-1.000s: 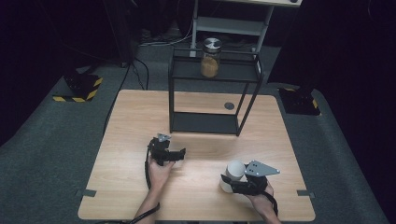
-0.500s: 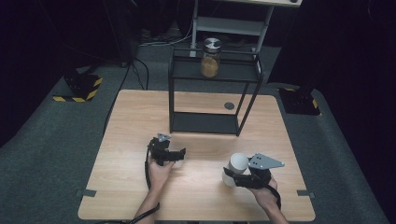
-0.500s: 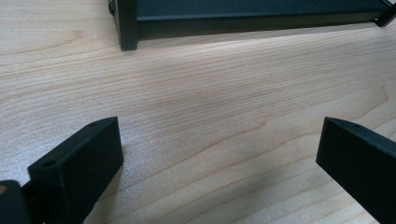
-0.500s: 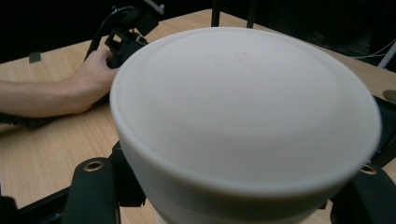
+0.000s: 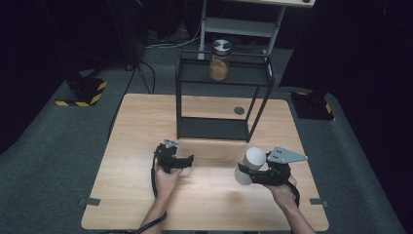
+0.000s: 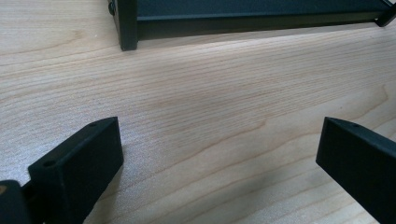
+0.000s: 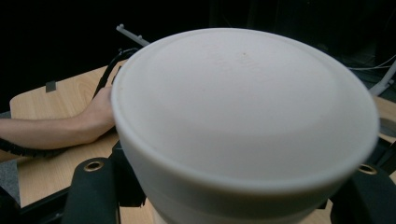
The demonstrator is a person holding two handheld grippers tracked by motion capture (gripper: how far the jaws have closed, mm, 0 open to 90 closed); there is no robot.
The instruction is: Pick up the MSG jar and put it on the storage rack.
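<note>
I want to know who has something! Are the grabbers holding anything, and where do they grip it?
The right gripper clamps a white lidded container around its side, below the lid. The left gripper is open, holding nothing.

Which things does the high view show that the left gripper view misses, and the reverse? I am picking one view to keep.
High view alone: the right gripper shut on a white container, a jar on top of the black rack, and both hands. Left gripper view alone: a close look at the left gripper, its jaws wide apart with bare wood between them, and the rack's foot standing on the wood. Both: the table, the rack's base and the left gripper.
</note>
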